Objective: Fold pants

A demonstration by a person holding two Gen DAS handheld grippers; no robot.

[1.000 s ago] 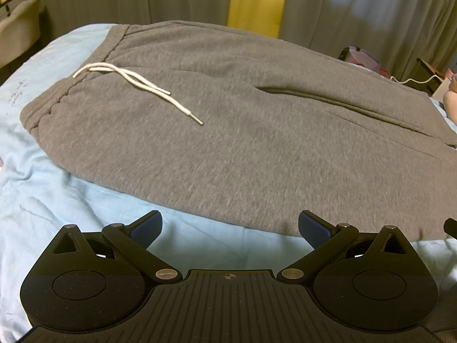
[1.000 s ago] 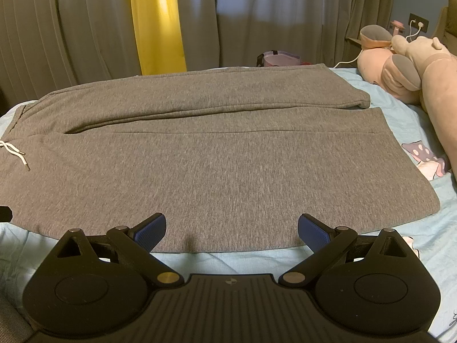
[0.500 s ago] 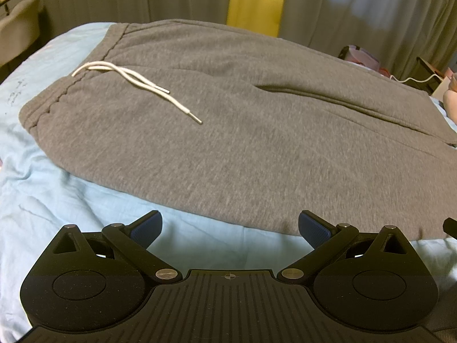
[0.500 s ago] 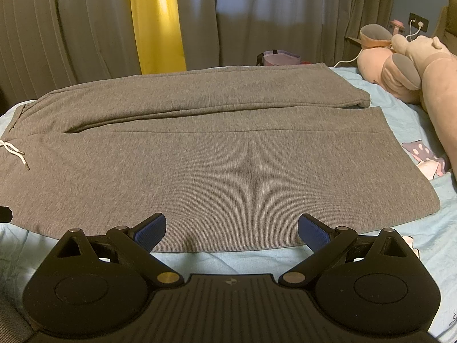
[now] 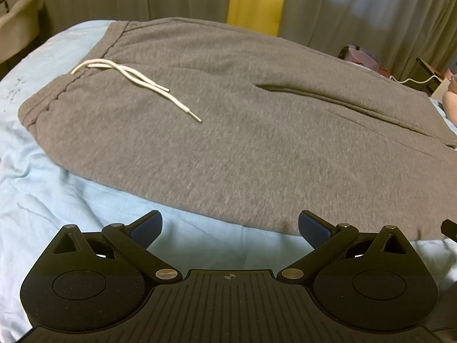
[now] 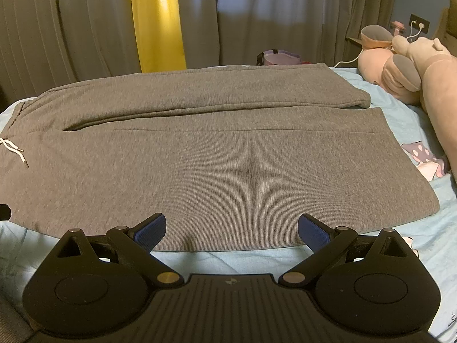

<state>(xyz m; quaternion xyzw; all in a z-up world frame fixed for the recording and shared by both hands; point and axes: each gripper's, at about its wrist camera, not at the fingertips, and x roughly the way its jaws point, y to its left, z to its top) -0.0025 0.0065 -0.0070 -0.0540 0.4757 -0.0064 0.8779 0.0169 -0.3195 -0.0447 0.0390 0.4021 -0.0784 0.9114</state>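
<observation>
With the grey sweatpants (image 6: 217, 168) spread flat on the bed's blue sheet (image 5: 57, 200), the left claw (image 5: 230, 227) and right claw (image 6: 231, 228), both wide open and empty, should pinch the sweatpants' near edge together, the left one nearer the drawstring (image 5: 134, 77).

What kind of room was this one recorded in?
Most likely a bedroom: the grey pants lie flat on a light blue bedsheet, pink plush toys sit beside them, and curtains hang behind.

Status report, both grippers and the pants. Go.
Left hand-held gripper open, empty. Right hand-held gripper open, empty. Pants flat on bed, unfolded. Plush toy beside cuffs, apart.
</observation>
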